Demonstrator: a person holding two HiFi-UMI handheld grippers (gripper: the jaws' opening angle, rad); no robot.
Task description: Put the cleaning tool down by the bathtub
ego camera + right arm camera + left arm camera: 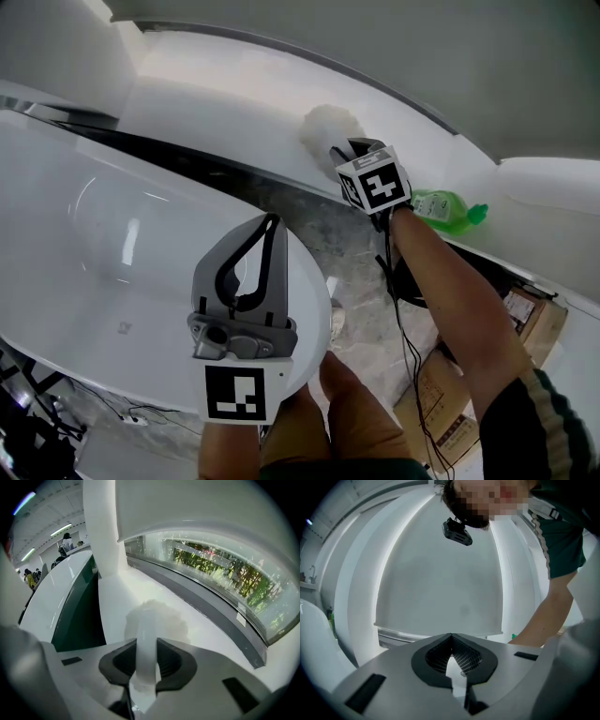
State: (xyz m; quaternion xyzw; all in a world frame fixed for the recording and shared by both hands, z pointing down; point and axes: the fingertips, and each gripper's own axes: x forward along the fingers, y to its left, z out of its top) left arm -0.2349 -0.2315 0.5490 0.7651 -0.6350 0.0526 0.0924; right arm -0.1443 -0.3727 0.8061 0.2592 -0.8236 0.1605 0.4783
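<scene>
1. Gripping the brush (330, 131) by its handle, our right gripper (345, 152) sits upper centre of the head view, jaws clamped.
2. Its fluffy head points up-frame from the jaws, touching or just above the white ledge (234, 84) beyond the tub (94, 244).
3. Our left gripper (271, 223), jaws together and empty, hangs lower centre, farther off.
</scene>
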